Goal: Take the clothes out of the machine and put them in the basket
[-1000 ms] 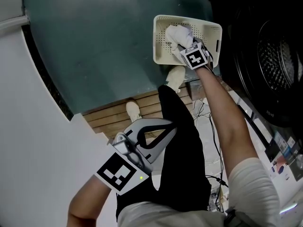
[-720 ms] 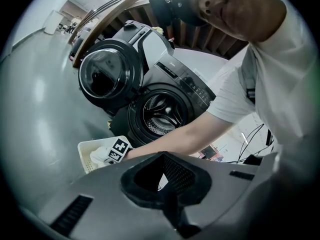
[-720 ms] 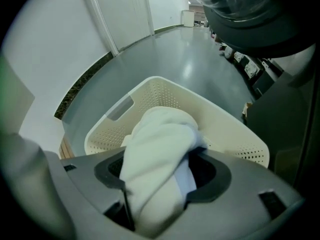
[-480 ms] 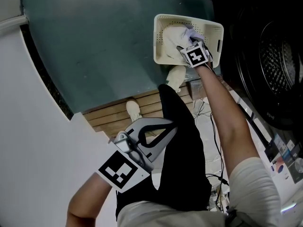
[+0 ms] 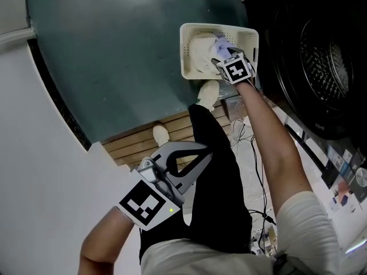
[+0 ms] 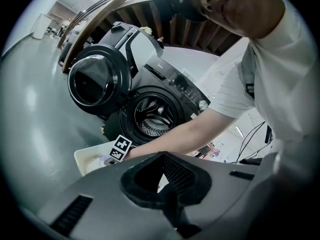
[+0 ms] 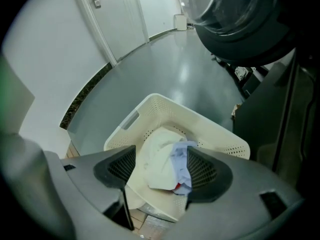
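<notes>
A cream perforated basket (image 5: 186, 50) stands on the dark green floor beside the black washing machine (image 5: 321, 62). Inside it lie a white garment (image 5: 200, 53) and a pale blue one (image 5: 219, 43). My right gripper (image 5: 222, 55) hangs just above them, pointing steeply down. In the right gripper view its jaws stand apart, and between them I see the white garment (image 7: 157, 159) and the blue garment (image 7: 181, 164) resting in the basket (image 7: 150, 104), with no pad pressing on them. My left gripper (image 5: 203, 153) is held back near my legs, shut and empty. The machine's drum (image 6: 152, 119) gapes beside its open door (image 6: 95, 84).
My black trousers (image 5: 221, 193) and white shoes (image 5: 209, 93) stand between the grippers. Wooden boards (image 5: 135, 142) and loose cables (image 5: 252, 153) lie on the floor. A white wall with a door (image 7: 115, 14) runs along the far side.
The right gripper has let go of the white garment, which now lies in the basket, and has lifted a little with its jaws wider. The left gripper has hardly moved.
</notes>
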